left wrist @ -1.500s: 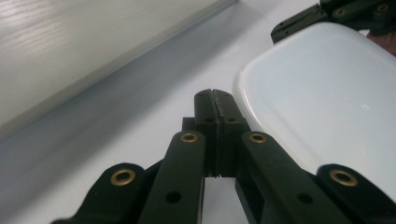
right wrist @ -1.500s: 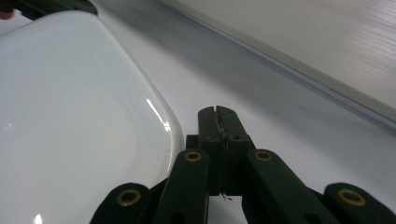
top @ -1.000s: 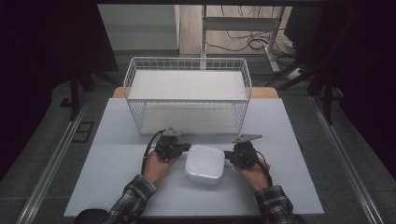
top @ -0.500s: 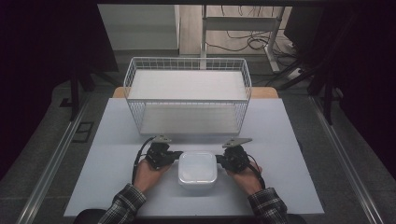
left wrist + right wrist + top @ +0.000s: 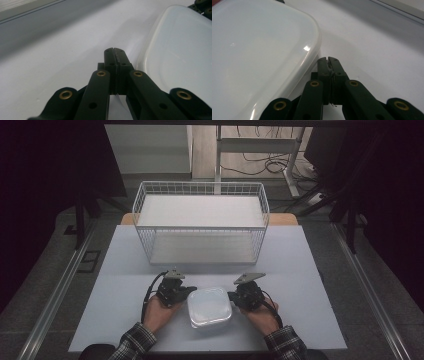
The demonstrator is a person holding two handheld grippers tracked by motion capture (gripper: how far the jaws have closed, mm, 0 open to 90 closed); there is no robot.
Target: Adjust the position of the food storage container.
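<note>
A white lidded plastic container (image 5: 209,306) with rounded corners sits on the white table near its front edge. My left gripper (image 5: 190,292) is shut, its tip at the container's left side. My right gripper (image 5: 231,295) is shut too, its tip at the container's right side. In the left gripper view the closed jaws (image 5: 115,51) lie beside the container's (image 5: 180,55) rim with nothing between them. In the right gripper view the closed jaws (image 5: 328,59) sit just off the container's (image 5: 259,57) rounded corner. Whether either tip touches the container I cannot tell.
A white wire basket (image 5: 201,220) stands at the back of the table (image 5: 125,265), beyond both hands. Bare table surface lies to the left and right of the hands. Dark floor and metal rails flank the table.
The container and both grippers have slid toward the table's front edge and slightly left. Both grippers stay shut at its sides.
</note>
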